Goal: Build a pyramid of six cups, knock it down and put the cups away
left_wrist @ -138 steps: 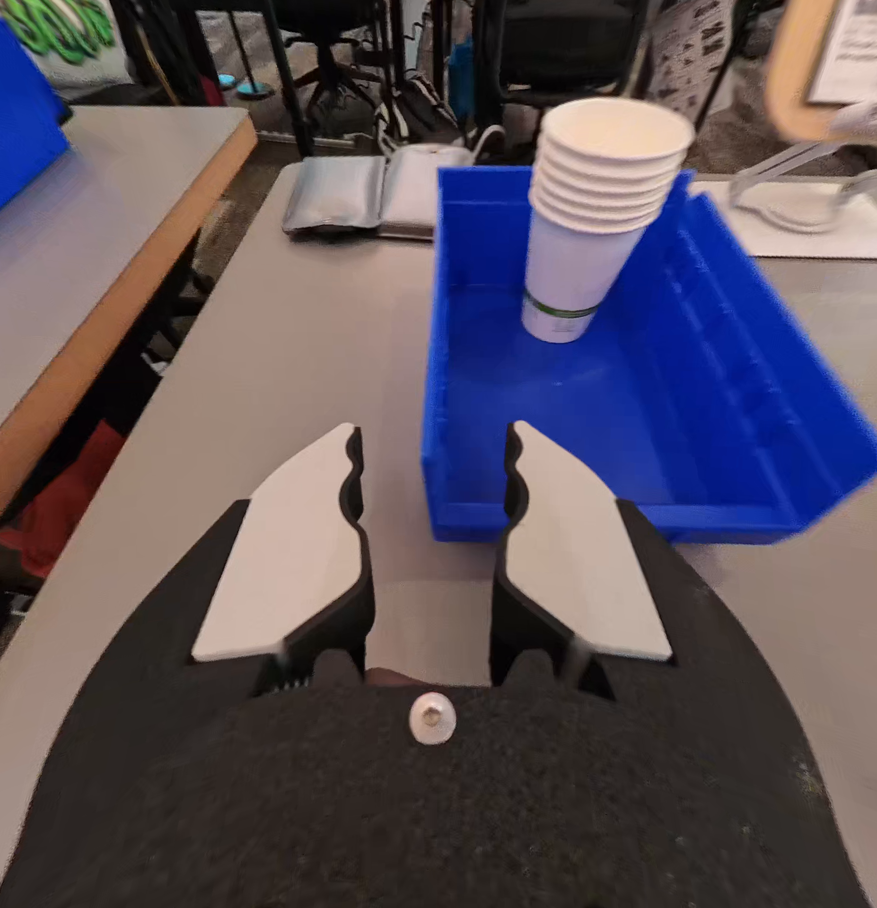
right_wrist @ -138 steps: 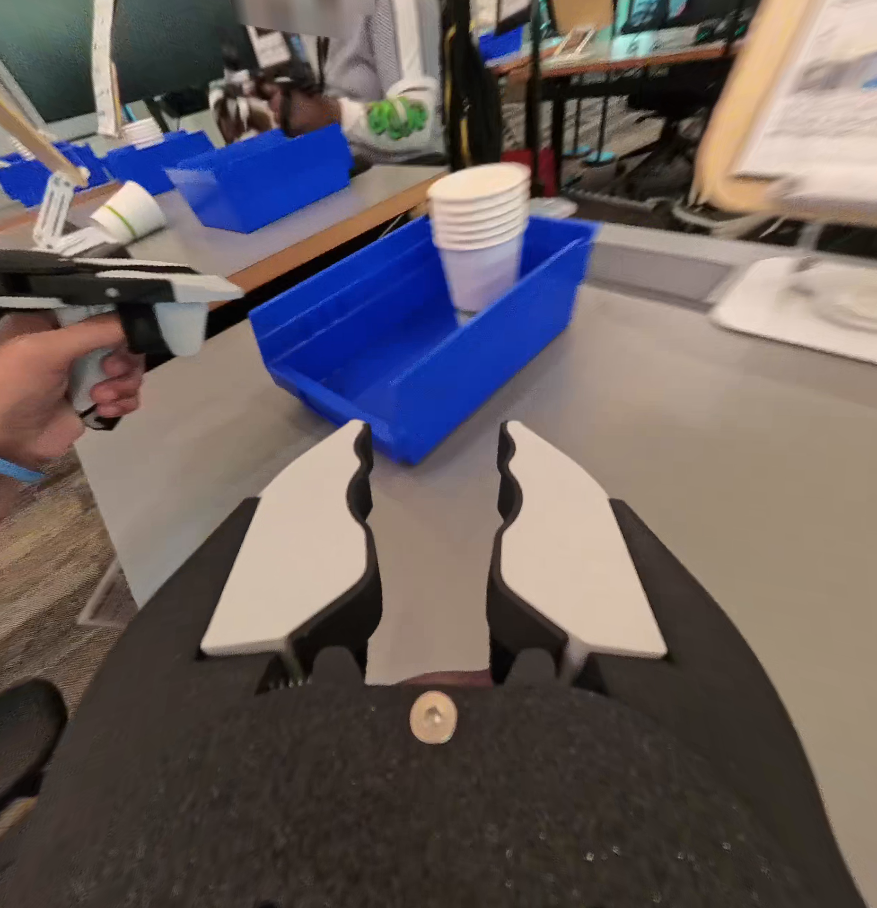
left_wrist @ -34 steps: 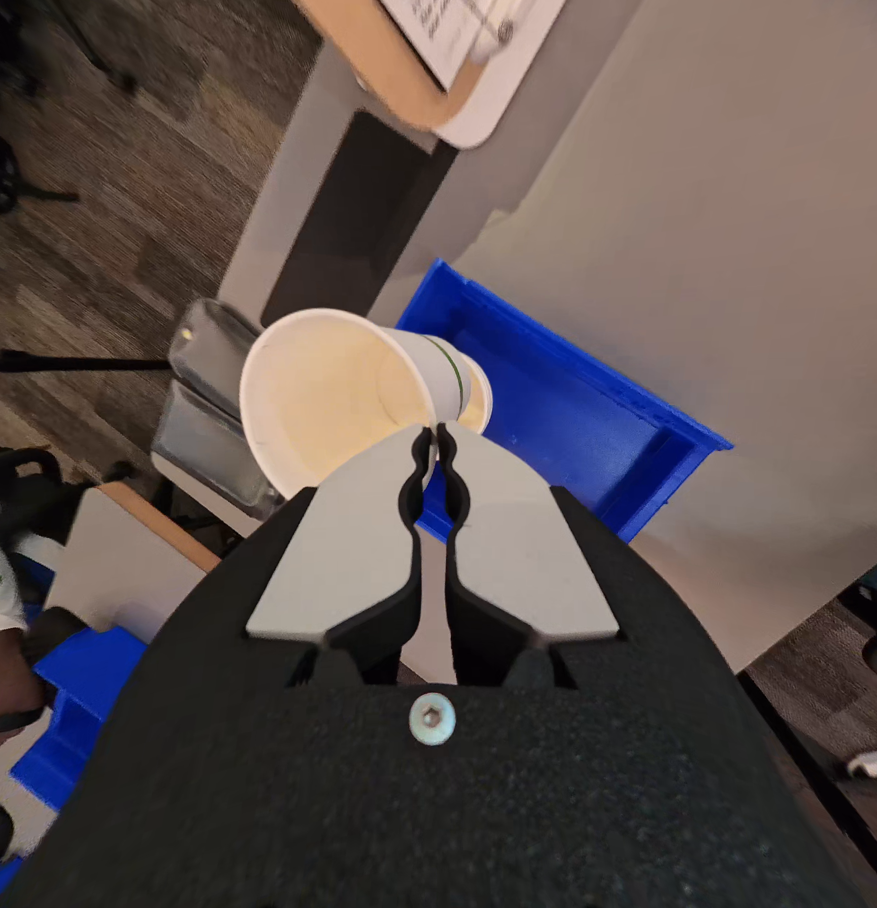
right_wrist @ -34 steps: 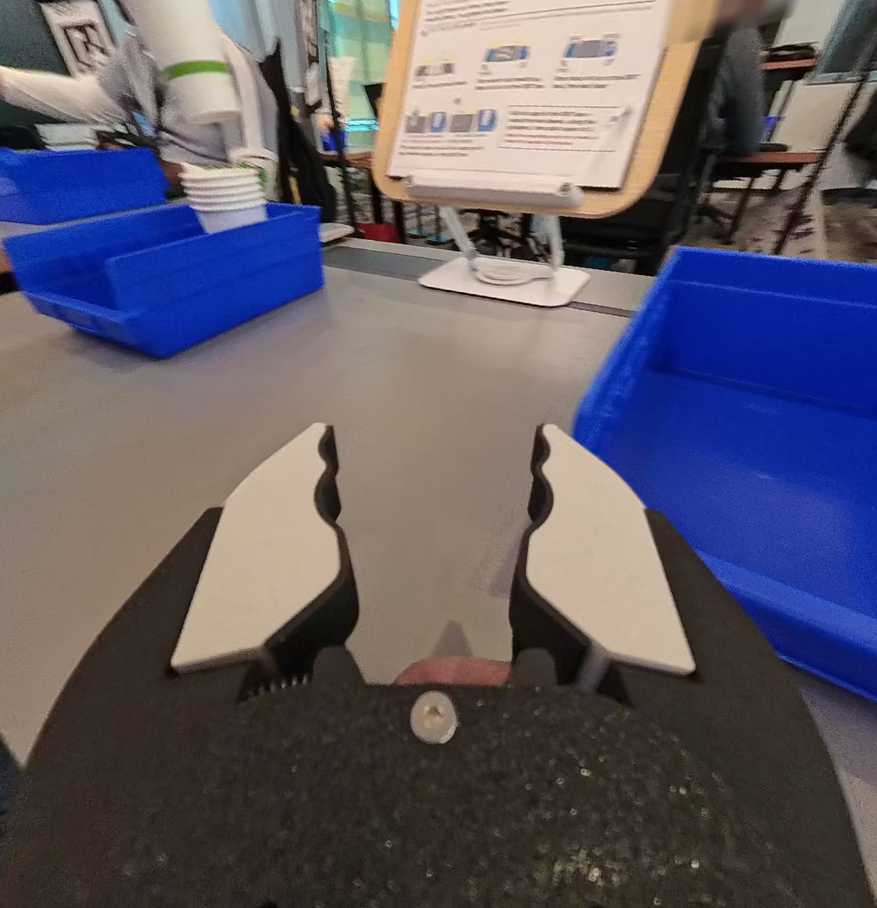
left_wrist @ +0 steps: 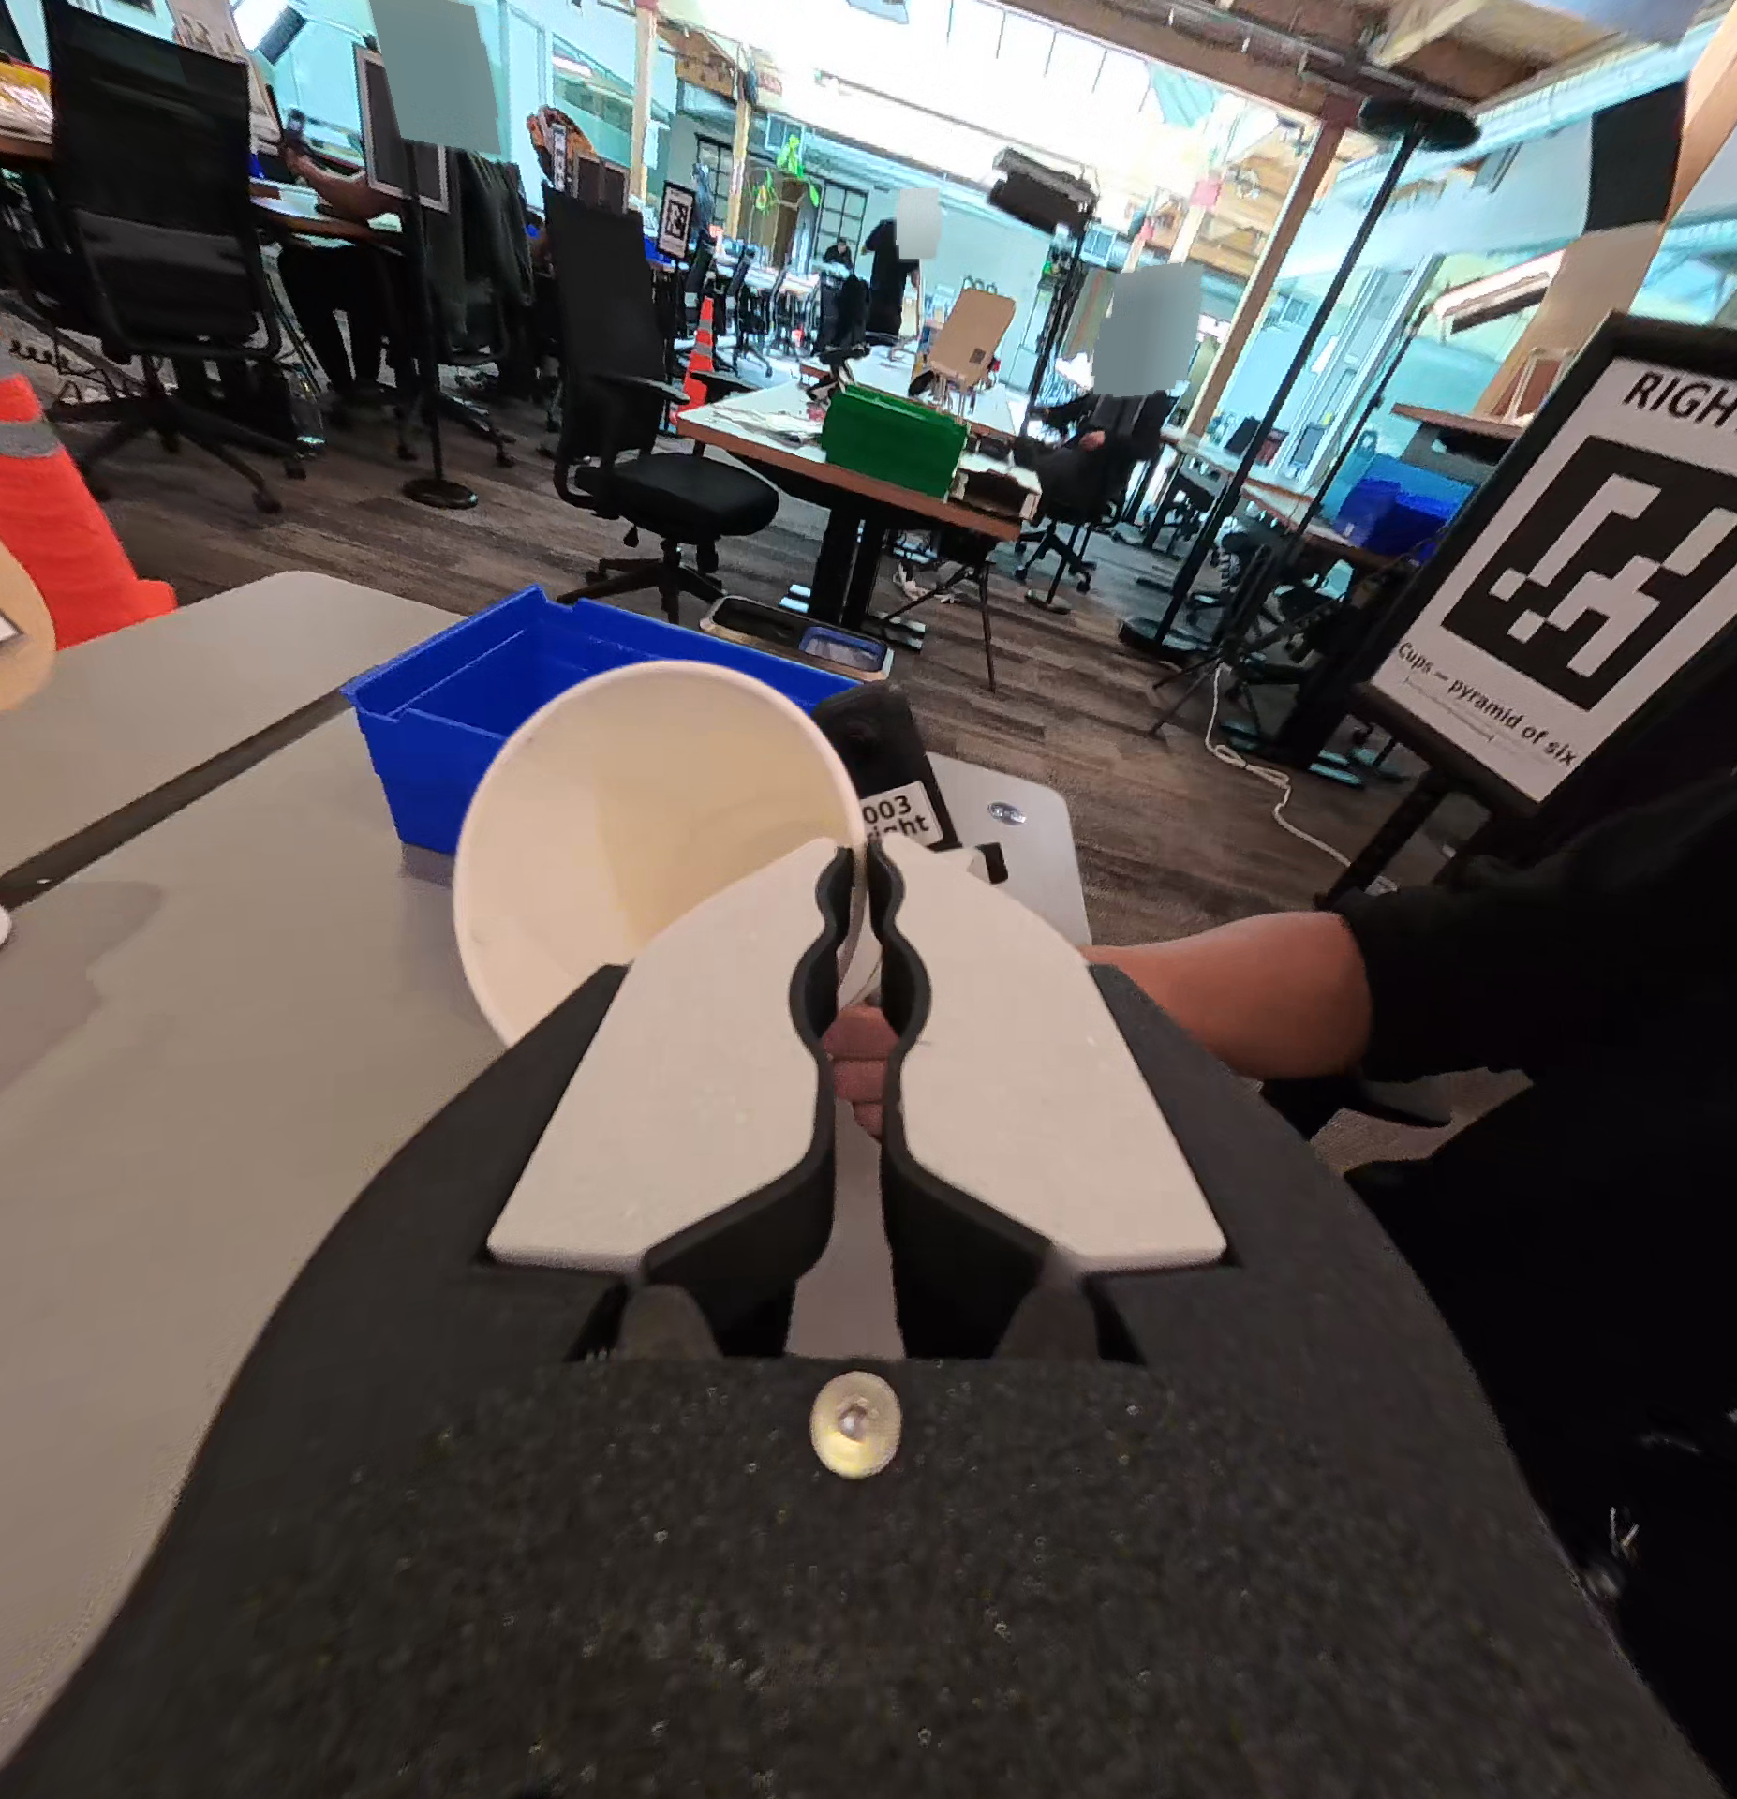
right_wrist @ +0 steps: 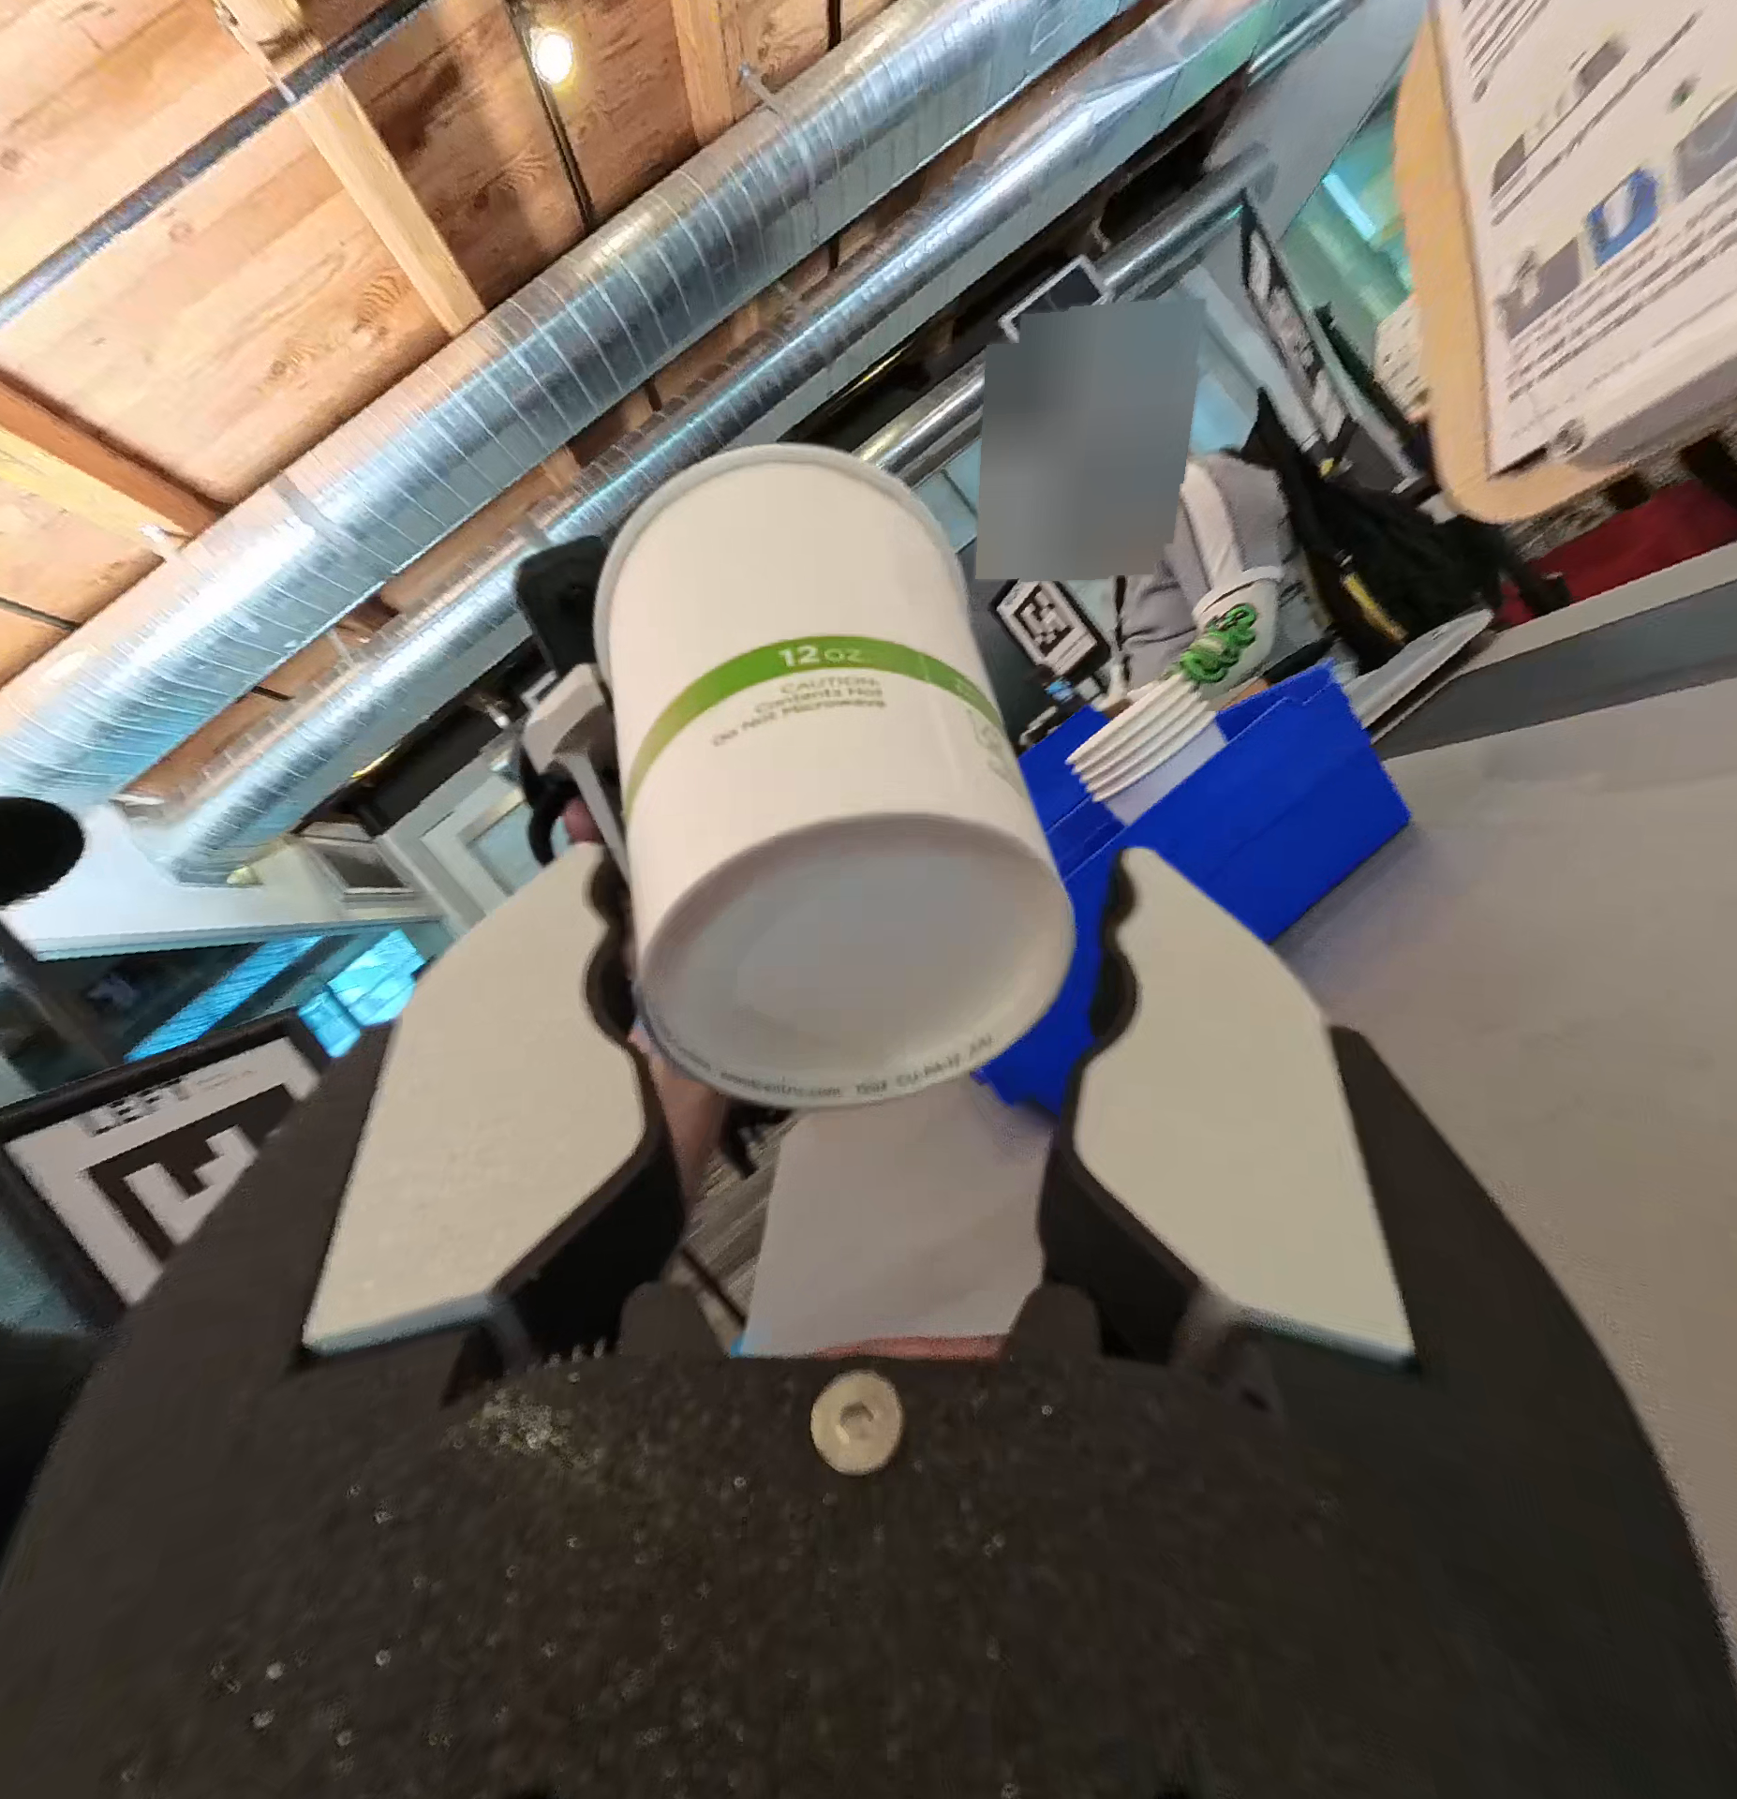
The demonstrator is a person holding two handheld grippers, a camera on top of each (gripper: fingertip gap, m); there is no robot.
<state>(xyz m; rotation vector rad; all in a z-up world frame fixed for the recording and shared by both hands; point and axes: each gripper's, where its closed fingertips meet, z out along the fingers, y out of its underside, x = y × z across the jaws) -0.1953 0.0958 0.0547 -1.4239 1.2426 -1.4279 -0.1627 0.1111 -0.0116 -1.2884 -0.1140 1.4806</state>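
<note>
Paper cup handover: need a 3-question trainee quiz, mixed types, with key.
1. True or false: the left gripper is shut on the paper cup's rim.
2. The right gripper is: A) open, flanking the cup's base; B) shut on the base; C) holding a cone.
3. Fill in: the stack of cups stands in a blue ____.
Key: 1 true; 2 A; 3 bin.

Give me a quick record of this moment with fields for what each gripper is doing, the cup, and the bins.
left gripper: shut on the rim of the white paper cup with a green band
right gripper: open, jaws either side of the cup's base, not closed
cup pose: held in the air, tilted
stack of white paper cups: in the far blue plastic bin
near blue plastic bin: on the grey table
</note>
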